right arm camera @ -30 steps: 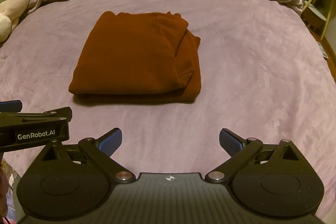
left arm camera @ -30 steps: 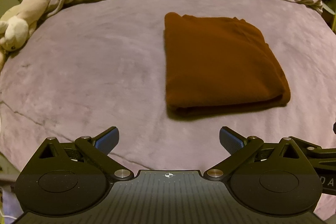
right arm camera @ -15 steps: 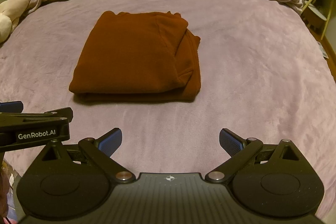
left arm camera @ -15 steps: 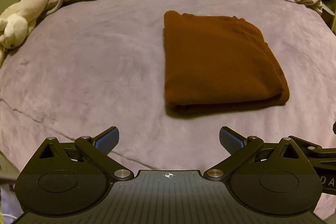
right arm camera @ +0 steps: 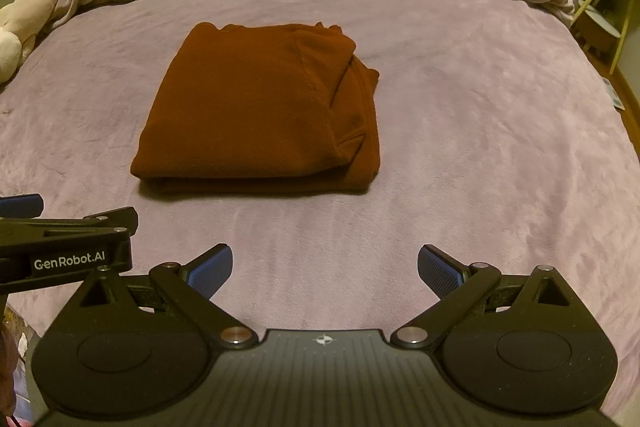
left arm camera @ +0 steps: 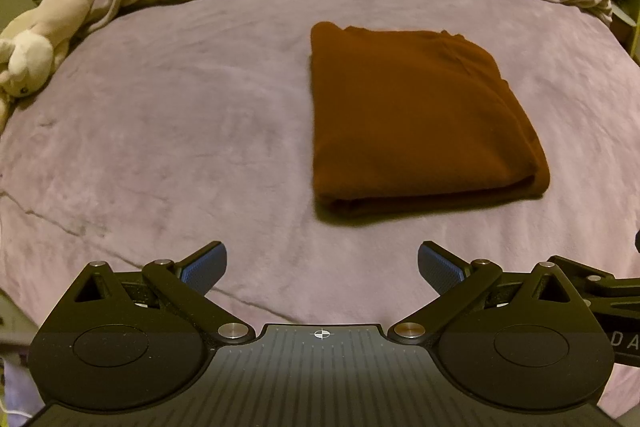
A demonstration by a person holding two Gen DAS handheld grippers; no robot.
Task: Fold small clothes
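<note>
Sitting folded on the bed (left arm camera: 160, 131), the garment (left arm camera: 412, 123) lies ahead of both grippers, touching neither. It's right of the left gripper (left arm camera: 322, 263) and left of the right gripper (right arm camera: 325, 265) (so between them), fingers spread on both, holding nothing.

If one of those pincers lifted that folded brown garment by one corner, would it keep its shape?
Probably not. The brown garment looks like soft knit, so it would likely droop and unfold. Its loose layers along the right side might slide apart. Pushed, it would probably bunch on the plush bedspread.
</note>
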